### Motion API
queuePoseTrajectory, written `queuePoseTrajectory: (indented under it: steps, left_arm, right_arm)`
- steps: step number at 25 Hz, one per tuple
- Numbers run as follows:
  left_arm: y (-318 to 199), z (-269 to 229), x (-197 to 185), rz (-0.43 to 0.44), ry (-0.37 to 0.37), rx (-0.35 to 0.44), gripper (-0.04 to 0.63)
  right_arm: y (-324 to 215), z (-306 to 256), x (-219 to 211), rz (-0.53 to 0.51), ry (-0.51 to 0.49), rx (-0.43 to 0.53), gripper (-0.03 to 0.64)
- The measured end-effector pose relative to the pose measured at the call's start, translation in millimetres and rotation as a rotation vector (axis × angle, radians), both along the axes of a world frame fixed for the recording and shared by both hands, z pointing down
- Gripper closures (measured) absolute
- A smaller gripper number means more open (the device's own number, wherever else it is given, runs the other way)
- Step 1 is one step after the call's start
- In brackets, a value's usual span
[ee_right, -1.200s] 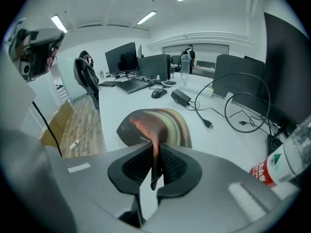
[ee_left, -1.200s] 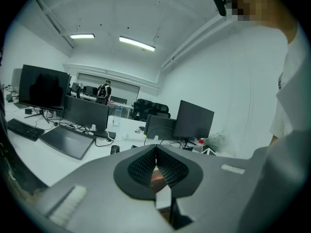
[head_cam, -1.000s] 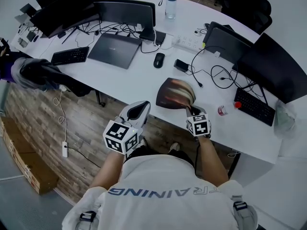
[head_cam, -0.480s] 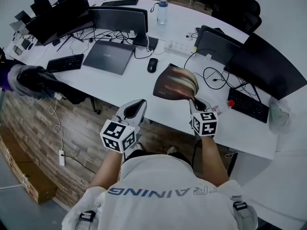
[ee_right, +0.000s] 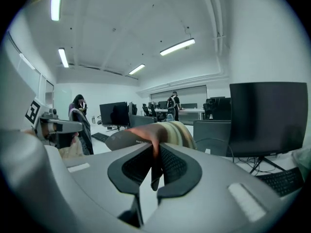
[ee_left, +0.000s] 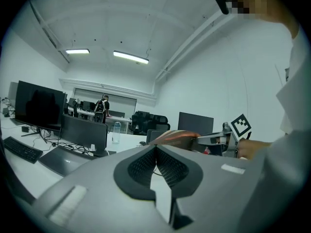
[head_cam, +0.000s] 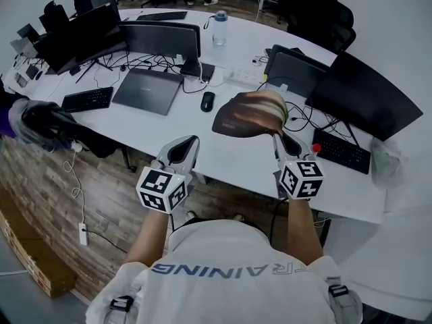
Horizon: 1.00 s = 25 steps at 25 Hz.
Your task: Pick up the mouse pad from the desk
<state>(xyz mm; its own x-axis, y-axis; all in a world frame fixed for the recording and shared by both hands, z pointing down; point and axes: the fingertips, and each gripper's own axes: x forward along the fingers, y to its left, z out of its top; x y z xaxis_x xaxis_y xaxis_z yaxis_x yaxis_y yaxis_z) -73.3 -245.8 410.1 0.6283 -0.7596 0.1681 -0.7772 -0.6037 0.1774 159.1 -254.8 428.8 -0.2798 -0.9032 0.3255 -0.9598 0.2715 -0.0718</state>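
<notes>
Mouse pad point(head_cam: 248, 113) in the lift step of the pick-up. It hangs in the air just ahead of the right gripper point(head_cam: 278, 135), apart from the table point(head_cam: 229, 155) below it. The right gripper's jaws are clenched on the pad's near edge, and the soft sheet bows and droops away beyond their tips. The left gripper point(head_cam: 191, 142) hovers well off to the left, over the table's near edge. Its jaws are pressed together on nothing and it has no contact with the pad. Ahead and to the left of the holding gripper, a computer mouse point(head_cam: 207, 100) and a laptop point(head_cam: 146, 90) rest on the table. Loose cables point(head_cam: 302, 117) lie beneath the pad's right side. The pick-up appears essentially achieved. The next move calls for an unbroken pinch, with the drooping far edge kept above the cables.
</notes>
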Motion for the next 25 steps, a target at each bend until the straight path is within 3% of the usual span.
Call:
queuePoseTrajectory:
  steps: [9,25]
  left_arm:
    - [-8,-29,3,-0.01,0.005,0.059,0.595]
    - [-2,-24,9,0.006,0.011,0.04,0.595]
  right_arm:
    - [10,-63,8,0.04,-0.017,0.148,0.564]
    - [20,-41,12,0.033,-0.024,0.097,0.561]
